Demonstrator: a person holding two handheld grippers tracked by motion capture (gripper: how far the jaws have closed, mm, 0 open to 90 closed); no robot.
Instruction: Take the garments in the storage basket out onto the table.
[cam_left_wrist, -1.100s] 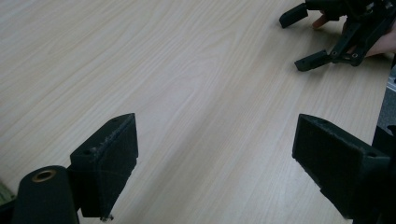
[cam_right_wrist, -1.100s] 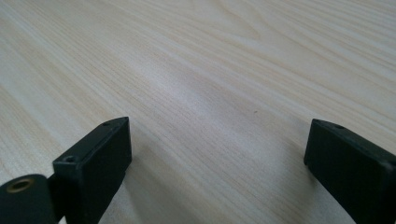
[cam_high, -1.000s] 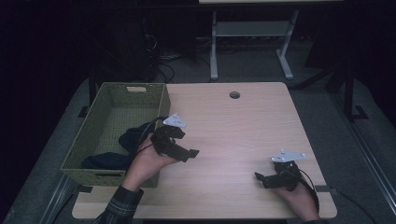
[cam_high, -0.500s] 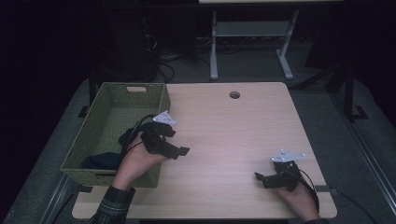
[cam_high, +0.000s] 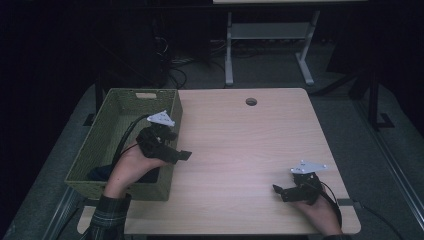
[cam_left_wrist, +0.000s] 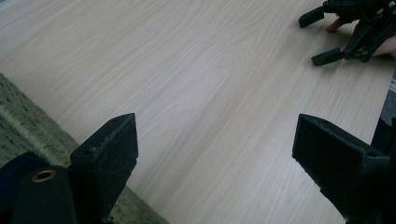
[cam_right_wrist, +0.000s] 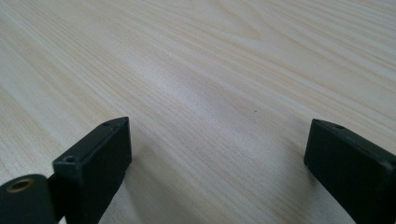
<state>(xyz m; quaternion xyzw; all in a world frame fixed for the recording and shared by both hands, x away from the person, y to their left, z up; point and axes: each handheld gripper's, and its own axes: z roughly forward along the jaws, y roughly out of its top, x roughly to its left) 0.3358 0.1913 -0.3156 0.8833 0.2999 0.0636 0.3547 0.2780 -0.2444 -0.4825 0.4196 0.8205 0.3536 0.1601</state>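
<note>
High view: left tongs (cam_high: 181, 152) nearer basket (cam_high: 112, 127).

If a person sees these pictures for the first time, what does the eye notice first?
The green woven basket at the table's left edge stands out, with something dark lying inside it. The left gripper hangs at the basket's right wall, jaws open and empty. The right gripper rests near the wooden table's near right corner, also open.

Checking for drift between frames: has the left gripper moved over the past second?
Yes. The left gripper has drifted left and away from the person, toward the green woven basket, so it now sits over the basket's right wall.
</note>
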